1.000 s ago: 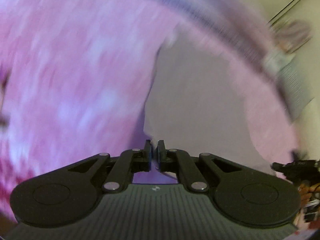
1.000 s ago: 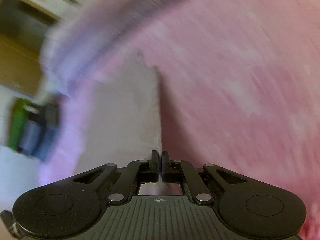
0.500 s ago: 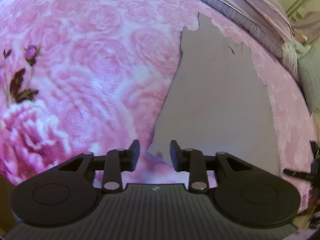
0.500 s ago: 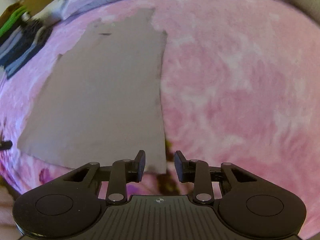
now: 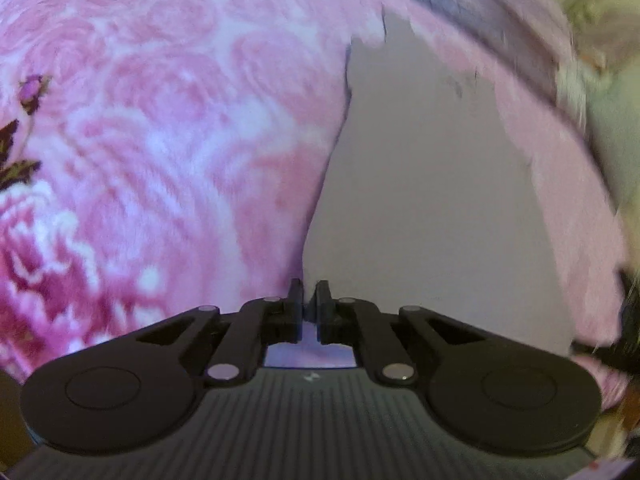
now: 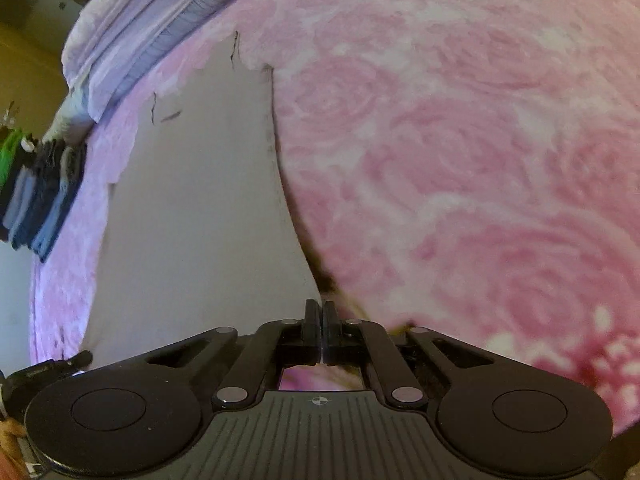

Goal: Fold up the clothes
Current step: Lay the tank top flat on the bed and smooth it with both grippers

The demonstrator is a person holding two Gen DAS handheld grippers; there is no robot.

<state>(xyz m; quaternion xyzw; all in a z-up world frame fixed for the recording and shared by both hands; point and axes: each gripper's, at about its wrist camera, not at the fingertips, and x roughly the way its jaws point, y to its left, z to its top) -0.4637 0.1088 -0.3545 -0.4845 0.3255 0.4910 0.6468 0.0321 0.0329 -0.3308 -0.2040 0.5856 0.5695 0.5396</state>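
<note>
Left wrist view, my left claw [image 5: 309, 300]: its two fingers are pinched together on the near left corner of the grey garment [image 5: 420, 208]. I take the corner because the whole edge can be lifted from there without bunching the cloth.
Left wrist view, garment: it lies flat and spread on the pink rose blanket [image 5: 168, 128] of the bed, running away from me toward the far side. Flat like this, it gives a clean line to fold along.
Left wrist view, far side: folded lilac bedding [image 5: 472, 4] lies along the far edge of the blanket, apart from the garment and out of the way.
Right wrist view, my right claw [image 6: 321, 320]: fingers closed at the near right corner of the same garment [image 6: 200, 200]. The cloth edge runs straight into the tips, so I judge it clamped there, matching the left.
Right wrist view, why both corners: holding both near corners level should let me carry the near edge over toward the far one as one fold.
Right wrist view, stack [image 6: 40, 196]: dark and blue folded clothes sit at the left edge of the bed, well apart; probably finished pieces.
Step in hand: gripped, with the fold itself not yet made.
</note>
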